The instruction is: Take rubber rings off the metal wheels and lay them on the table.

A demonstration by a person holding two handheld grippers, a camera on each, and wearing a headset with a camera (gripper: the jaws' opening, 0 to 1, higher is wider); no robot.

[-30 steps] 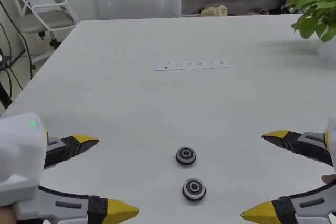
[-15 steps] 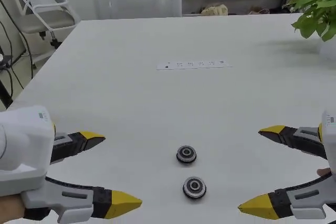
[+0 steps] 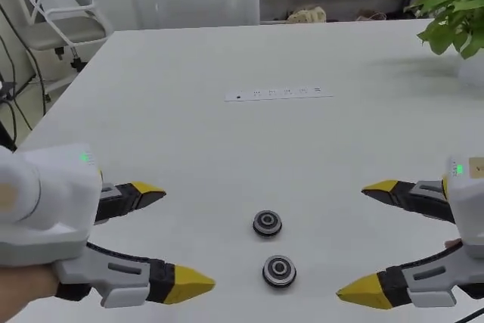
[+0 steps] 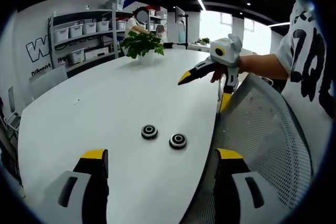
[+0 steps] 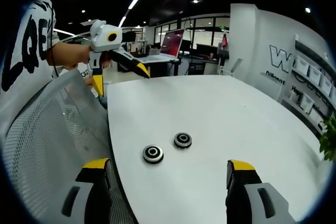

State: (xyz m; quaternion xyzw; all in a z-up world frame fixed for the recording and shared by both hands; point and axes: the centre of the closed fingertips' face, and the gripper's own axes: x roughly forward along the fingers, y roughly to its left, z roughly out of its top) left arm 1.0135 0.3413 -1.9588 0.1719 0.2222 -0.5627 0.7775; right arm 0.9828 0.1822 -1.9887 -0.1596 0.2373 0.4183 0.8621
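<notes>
Two small metal wheels with black rubber rings lie flat near the front edge of the white table (image 3: pixel 227 141). The farther wheel (image 3: pixel 267 223) (image 4: pixel 149 131) (image 5: pixel 182 140) and the nearer wheel (image 3: pixel 280 271) (image 4: pixel 178 141) (image 5: pixel 153 153) sit close together, not touching. My left gripper (image 3: pixel 178 238) (image 4: pixel 161 156) hovers open to their left, its yellow tips spread wide. On the other side my right gripper (image 3: pixel 359 240) (image 5: pixel 168 165) is open too, facing them. Neither holds anything. Both wheels lie between the two grippers.
A flat white power strip (image 3: pixel 278 94) lies at mid-table. A green plant (image 3: pixel 454 17) stands at the far right, and chairs (image 3: pixel 208 4) line the far edge. A mesh chair back (image 4: pixel 262 124) is close to the table's front edge.
Both grippers have crept inward toward the wheels, still open. The wheels have not moved.
</notes>
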